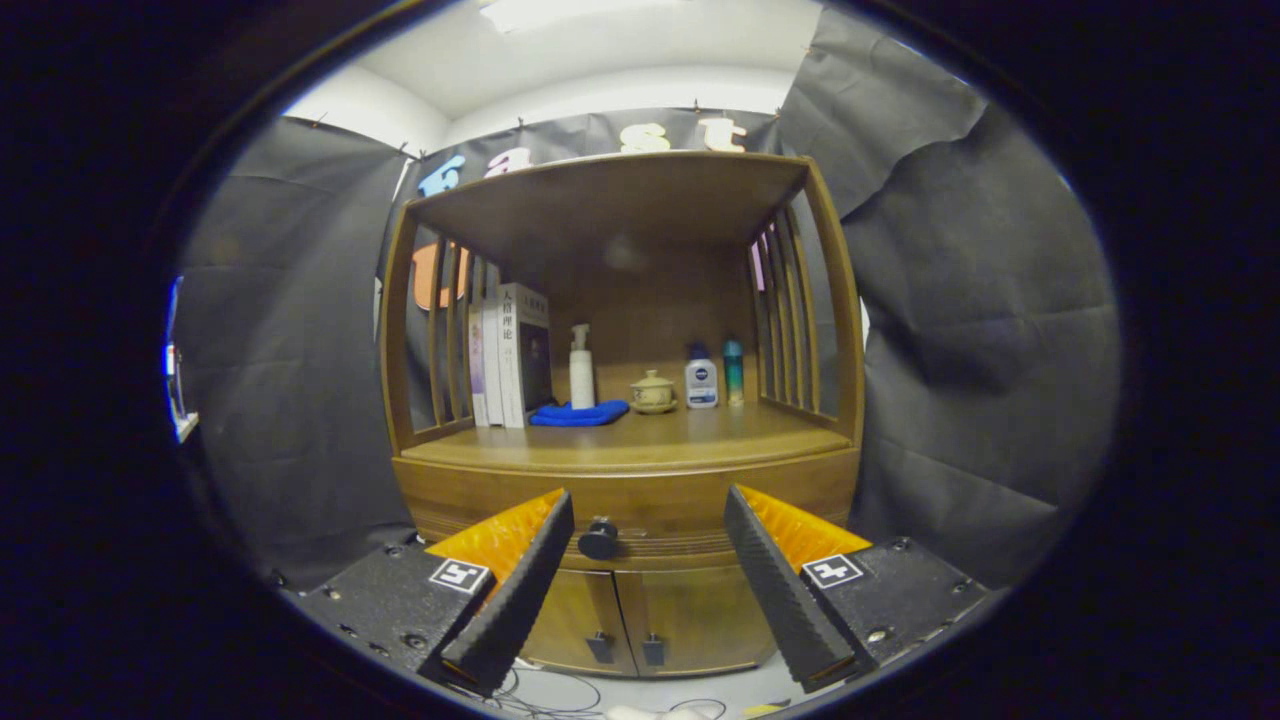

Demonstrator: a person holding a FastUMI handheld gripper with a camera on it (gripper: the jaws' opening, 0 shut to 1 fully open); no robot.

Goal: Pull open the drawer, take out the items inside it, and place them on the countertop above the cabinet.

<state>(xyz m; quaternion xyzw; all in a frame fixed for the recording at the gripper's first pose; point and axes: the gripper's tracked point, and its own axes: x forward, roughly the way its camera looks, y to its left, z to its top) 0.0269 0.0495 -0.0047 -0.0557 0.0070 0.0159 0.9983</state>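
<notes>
Fingers (648, 545) of your gripper are spread apart, the drawer (630, 500) knob (599, 539) between them; drawer closed. Bottles (701, 381) and books (512, 355) sit along the tabletop's (700, 435) back edge.

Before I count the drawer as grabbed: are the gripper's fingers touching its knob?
Apart. In the gripper view the gripper is open, and the drawer knob sits between and beyond the fingers, with cabinet wood visible around it.

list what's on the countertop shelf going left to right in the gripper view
books → white pump bottle above the blue cloth → lidded pot → white bottle with blue cap → teal bottle. The gripper is open by the drawer knob.
</notes>
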